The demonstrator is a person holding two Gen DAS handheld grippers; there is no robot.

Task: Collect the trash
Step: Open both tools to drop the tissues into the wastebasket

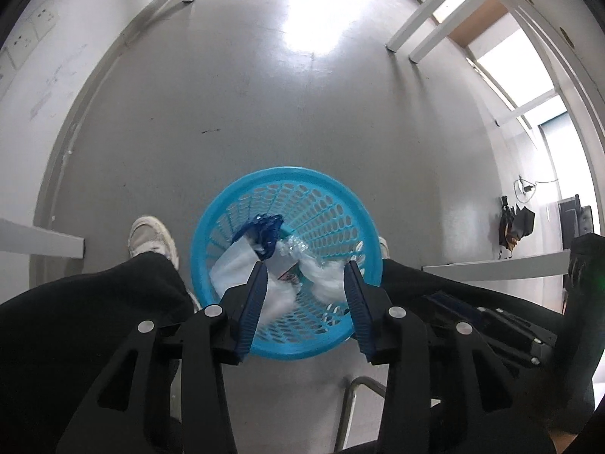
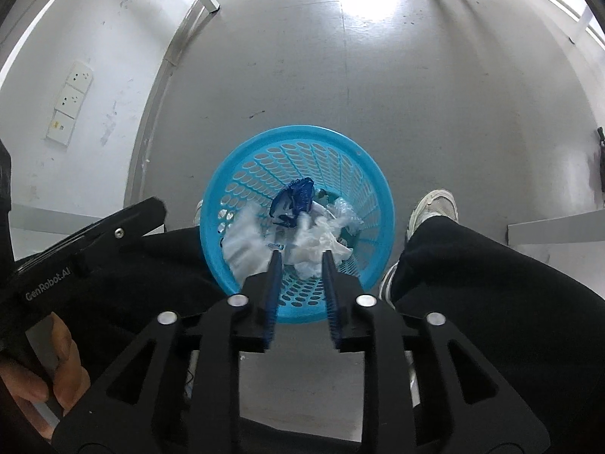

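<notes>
A round blue mesh basket point(image 1: 280, 172) point(image 2: 302, 132) stands on the grey floor between a person's feet. Inside it lie a crumpled dark blue wrapper point(image 1: 264, 229) point(image 2: 295, 200), white tissue or plastic point(image 1: 230, 265) point(image 2: 314, 242) and clear film point(image 1: 298, 247). My left gripper point(image 1: 306, 265) points down over the basket's near side, its jaws wide apart with nothing pressed between them. My right gripper point(image 2: 301, 255) hangs over the same spot, jaws narrowly apart and free of the trash below. Some white trash under the left fingers looks blurred.
The person's black trouser legs and white shoes point(image 1: 151, 238) point(image 2: 435, 208) flank the basket. White table legs point(image 1: 412, 34) stand farther off, wall sockets point(image 2: 70, 102) to the left. A hand point(image 2: 56, 370) holds the other gripper's body. Dark items point(image 1: 514, 227) lie by the right wall.
</notes>
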